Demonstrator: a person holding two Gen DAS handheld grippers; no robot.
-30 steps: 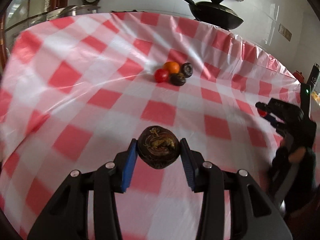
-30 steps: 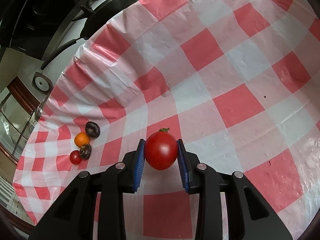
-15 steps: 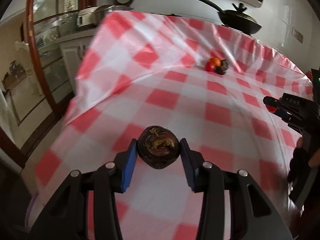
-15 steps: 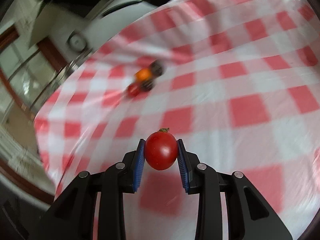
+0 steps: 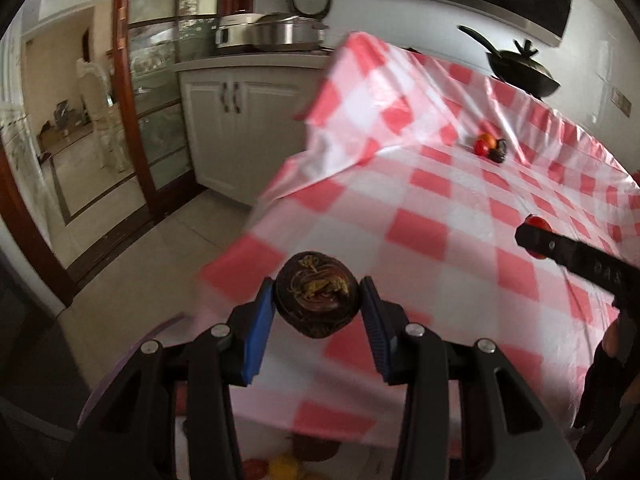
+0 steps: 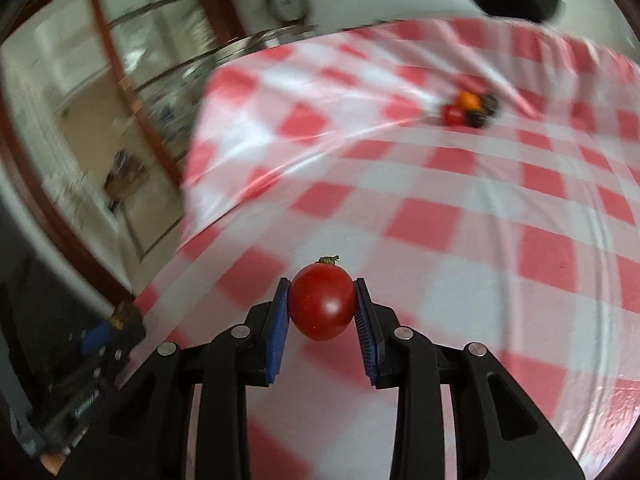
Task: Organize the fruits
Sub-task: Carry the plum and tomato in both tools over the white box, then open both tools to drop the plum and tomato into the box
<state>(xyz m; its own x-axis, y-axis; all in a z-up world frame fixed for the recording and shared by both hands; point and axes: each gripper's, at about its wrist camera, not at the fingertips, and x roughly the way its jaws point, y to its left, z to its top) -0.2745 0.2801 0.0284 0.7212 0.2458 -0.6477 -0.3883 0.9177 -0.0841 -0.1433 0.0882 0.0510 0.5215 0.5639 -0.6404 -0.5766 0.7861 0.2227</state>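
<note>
My left gripper pinches a dark brown fruit between its blue pads, held above the near edge of the checked tablecloth. My right gripper clamps a red tomato, stem pointing away, over the same cloth. Far across the table sits a small cluster of fruit, red, orange and dark pieces touching. A black pan stands beyond the table's far edge.

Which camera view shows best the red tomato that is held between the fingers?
The right wrist view. There the red tomato sits whole and sharp, with its green stem, clamped by the right gripper. In the left wrist view only a small part of it shows, behind the right gripper's black finger.
</note>
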